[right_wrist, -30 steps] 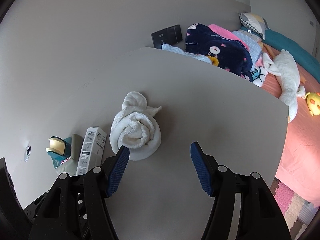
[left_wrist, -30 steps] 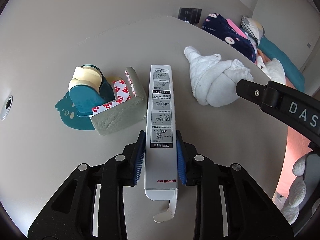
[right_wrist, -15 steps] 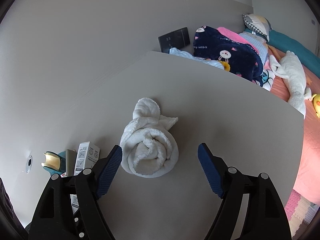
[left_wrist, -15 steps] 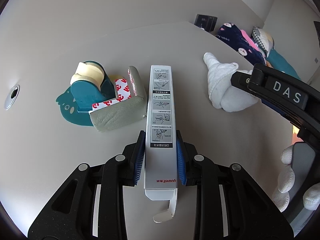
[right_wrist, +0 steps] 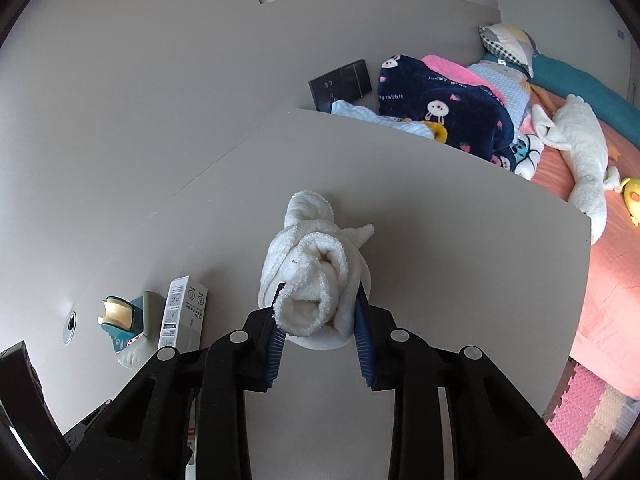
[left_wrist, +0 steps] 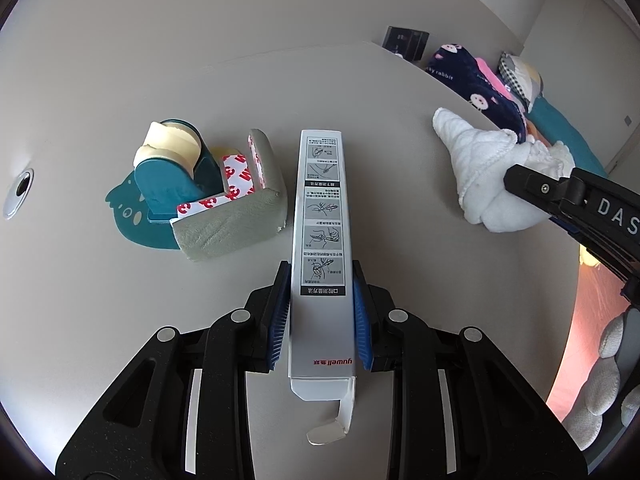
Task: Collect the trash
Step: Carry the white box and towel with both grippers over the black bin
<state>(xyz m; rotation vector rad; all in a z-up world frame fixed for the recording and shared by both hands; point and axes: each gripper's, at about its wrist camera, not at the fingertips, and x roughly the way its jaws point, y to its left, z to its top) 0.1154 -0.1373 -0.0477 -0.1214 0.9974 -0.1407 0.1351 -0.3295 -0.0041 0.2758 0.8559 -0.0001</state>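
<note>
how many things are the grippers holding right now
2. The left gripper is shut on the white carton. The right gripper is closing its jaws on the rolled white towel, whose near end sits between its pads.

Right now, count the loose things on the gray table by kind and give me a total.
White cloth bundle: 1
White carton box: 1
Teal tape dispenser: 1
Gray foam piece with red-and-white backing: 1
Total: 4
</note>
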